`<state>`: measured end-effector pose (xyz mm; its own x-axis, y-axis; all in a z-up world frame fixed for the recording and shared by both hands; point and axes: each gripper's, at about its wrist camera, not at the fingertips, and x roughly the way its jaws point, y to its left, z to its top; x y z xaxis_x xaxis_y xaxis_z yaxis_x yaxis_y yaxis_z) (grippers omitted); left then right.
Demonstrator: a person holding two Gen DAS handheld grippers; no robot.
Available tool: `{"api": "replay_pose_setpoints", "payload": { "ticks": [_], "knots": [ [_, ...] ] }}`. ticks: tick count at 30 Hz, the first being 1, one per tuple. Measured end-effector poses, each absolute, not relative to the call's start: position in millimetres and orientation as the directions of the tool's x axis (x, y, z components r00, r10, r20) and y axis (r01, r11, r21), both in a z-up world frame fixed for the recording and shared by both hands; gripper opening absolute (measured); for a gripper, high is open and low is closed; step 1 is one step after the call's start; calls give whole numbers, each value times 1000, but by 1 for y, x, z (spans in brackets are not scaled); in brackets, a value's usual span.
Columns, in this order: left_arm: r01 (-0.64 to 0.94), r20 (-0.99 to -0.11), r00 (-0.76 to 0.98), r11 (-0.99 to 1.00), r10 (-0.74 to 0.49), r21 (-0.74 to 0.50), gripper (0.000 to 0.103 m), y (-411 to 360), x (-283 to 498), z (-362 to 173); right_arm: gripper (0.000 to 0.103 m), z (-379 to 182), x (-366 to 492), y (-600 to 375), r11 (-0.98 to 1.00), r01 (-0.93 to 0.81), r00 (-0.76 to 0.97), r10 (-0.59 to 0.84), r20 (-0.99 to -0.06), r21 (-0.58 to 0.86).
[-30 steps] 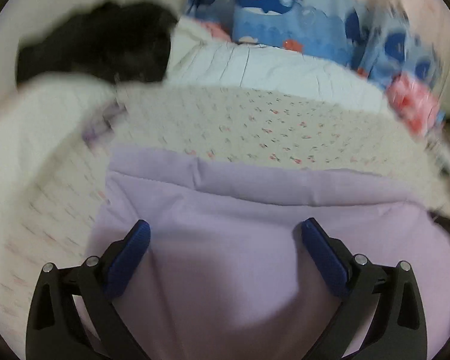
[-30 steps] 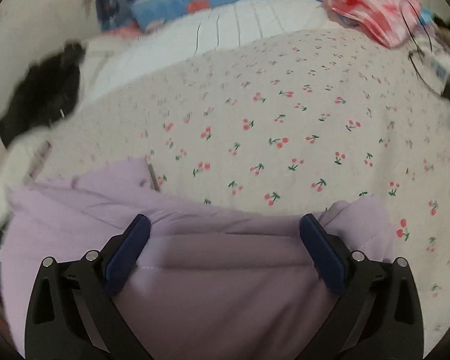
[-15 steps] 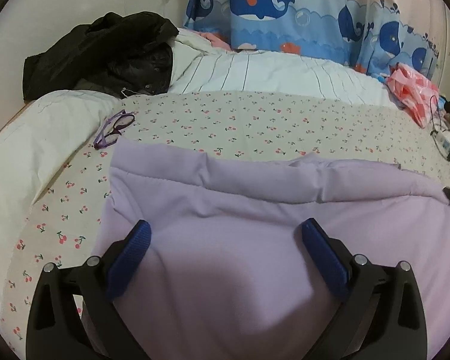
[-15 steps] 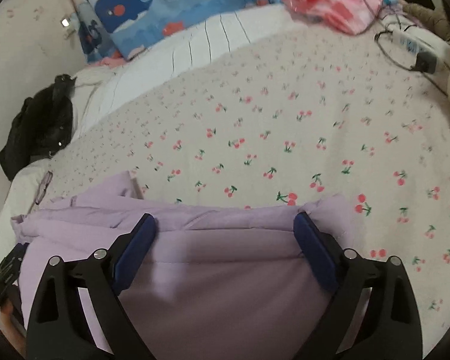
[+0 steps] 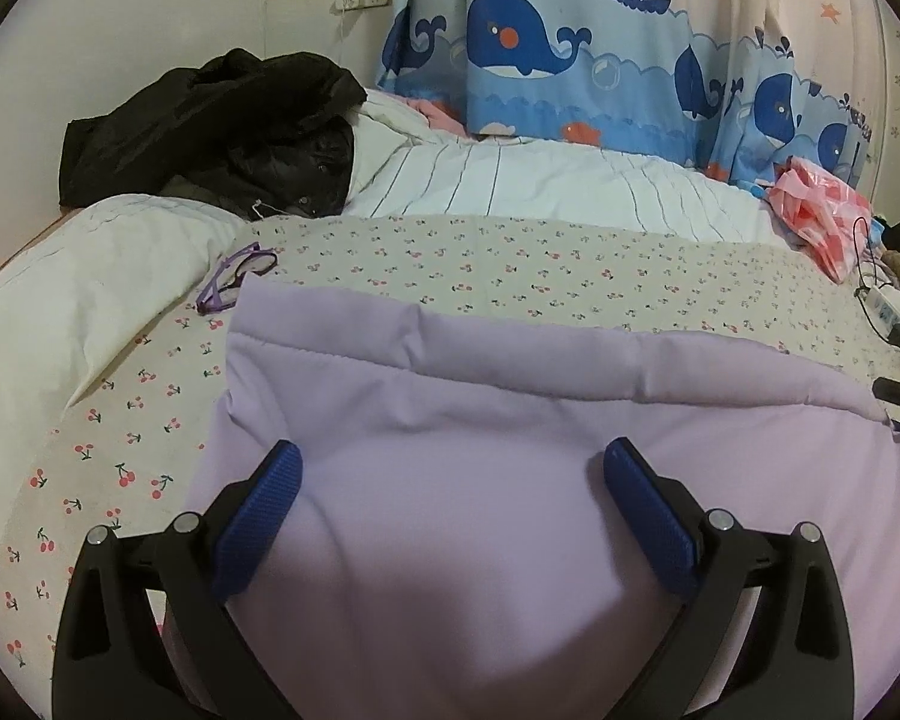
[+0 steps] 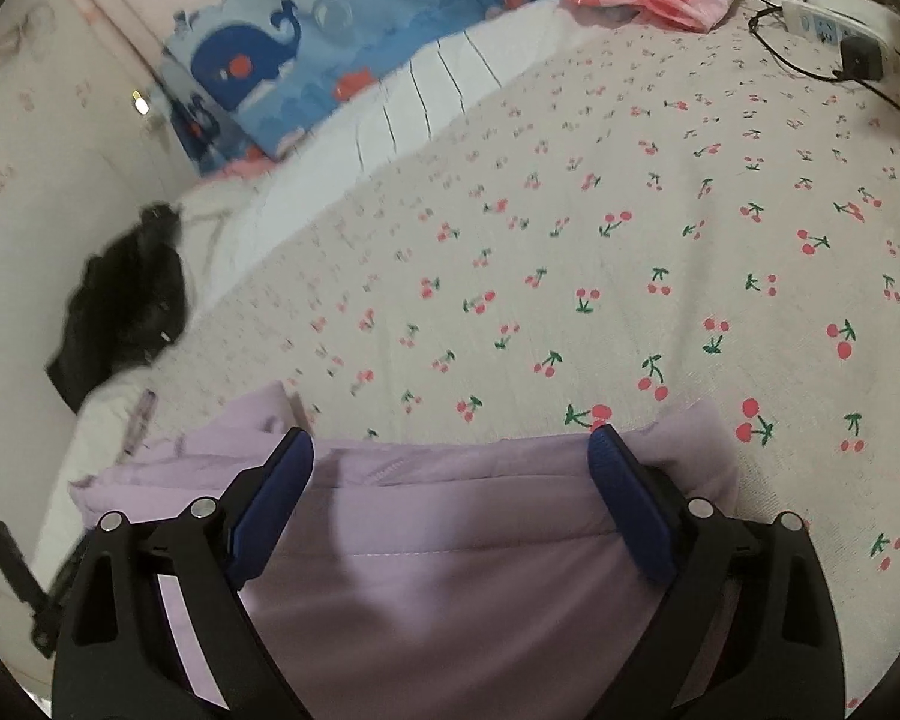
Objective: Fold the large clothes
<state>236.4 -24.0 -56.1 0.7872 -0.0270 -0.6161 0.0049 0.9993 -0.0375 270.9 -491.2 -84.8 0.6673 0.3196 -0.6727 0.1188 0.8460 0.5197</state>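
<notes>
Left gripper [image 5: 450,480] on my feed: jaws spread wide, blue pads [image 5: 264,510] apart over the lilac padded garment [image 5: 510,420], gripping nothing. Garment lies flat on the cherry-print sheet [image 5: 510,264], far edge folded into a ridge across the bed. Purple glasses [image 5: 234,279] sit just beside its far-left corner; black jacket [image 5: 210,132] heaped further back by the wall, whale curtain [image 5: 570,60] behind, pink plastic bag [image 5: 822,210] at far right. Switching to the right wrist view — right gripper [image 6: 450,480] also wide open, nothing clamped, pads straddling the garment's [image 6: 450,570] doubled-up edge near its right end. Bare sheet [image 6: 630,240] beyond it; power strip [image 6: 834,24] with a black plug at top right — slightly blurred.
</notes>
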Motion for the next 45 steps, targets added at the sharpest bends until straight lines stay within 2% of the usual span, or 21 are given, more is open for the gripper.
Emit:
{"api": "replay_pose_setpoints", "payload": {
  "ticks": [9,19,26,30,33,34,35,37,39,43,45],
  "knots": [
    [4,-598,801,999,-28,-41,97,-24,234,-57,89,-87,258,-510,763,78,729,395,-559,641],
    [2,-588,808,999,-22,-35,97,-25,232,-58,89,-87,254,-520,729,56,749,421,-512,682],
    [5,-578,815,999,-34,-51,97,-21,232,-59,89,-91,248,-536,639,17,775,477,-414,769],
    [2,-590,807,999,-32,-51,97,-20,234,-61,89,-87,256,-532,663,54,750,467,-469,747],
    [18,-649,757,996,-70,-86,97,-15,244,-64,89,-72,267,-514,761,121,651,424,-630,637],
    [37,-689,716,992,-112,-123,97,-10,250,-64,89,-58,266,-506,813,146,604,378,-701,564],
    [66,-734,660,985,-161,-157,97,-3,252,-61,92,-40,256,-500,842,151,598,339,-726,517],
    [88,-747,636,980,-195,-180,97,10,241,-46,96,-13,226,-495,822,78,634,396,-665,564],
    [66,-707,673,970,-215,-233,97,37,207,-24,96,13,179,-489,802,-20,644,466,-606,596],
    [-55,-707,663,926,-245,-373,97,101,134,-20,96,28,74,-454,848,-196,573,507,-644,493],
    [-109,-728,620,887,-291,-448,97,122,109,-35,96,18,31,-434,812,-248,493,576,-653,529]
  ]
}}
